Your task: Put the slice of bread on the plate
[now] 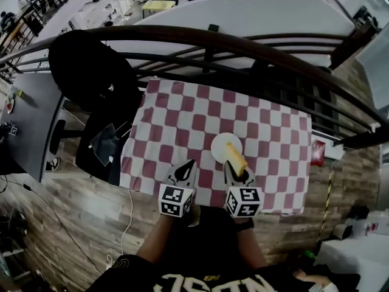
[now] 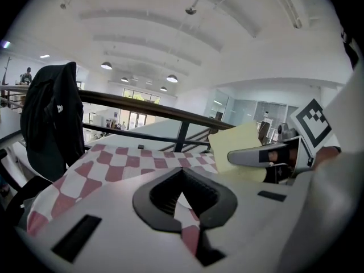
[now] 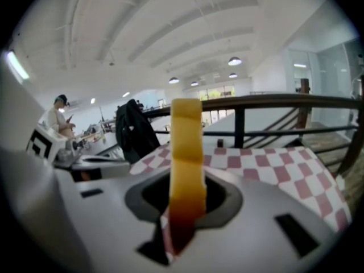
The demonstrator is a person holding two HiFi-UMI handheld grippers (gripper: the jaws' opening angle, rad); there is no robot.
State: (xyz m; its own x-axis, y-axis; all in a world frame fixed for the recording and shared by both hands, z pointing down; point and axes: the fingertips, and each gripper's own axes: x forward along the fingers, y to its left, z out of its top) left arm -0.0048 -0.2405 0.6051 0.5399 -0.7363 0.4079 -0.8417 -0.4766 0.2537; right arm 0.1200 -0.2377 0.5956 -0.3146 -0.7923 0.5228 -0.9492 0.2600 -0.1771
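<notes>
a wood-plank floor (image 1: 73, 224) is spreading under a table (image 1: 182, 132) wearing a red-and-white checked cloth (image 1: 273, 139), with a grey desk (image 1: 30, 114) standing off to one side and a black jacket (image 1: 91, 78) hanging between them. a dark curved railing (image 1: 206, 38) is running behind the table, overlooking a lower hall, while round ceiling lamps (image 2: 172, 78) are glowing under white arched ribs and daylight is coming through far windows (image 2: 133, 119)

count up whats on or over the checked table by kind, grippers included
plate: 1
slice of bread: 1, upright in the right gripper
grippers: 2, the left gripper with nothing in it and the right gripper
checked tablecloth: 1
total: 5
</notes>
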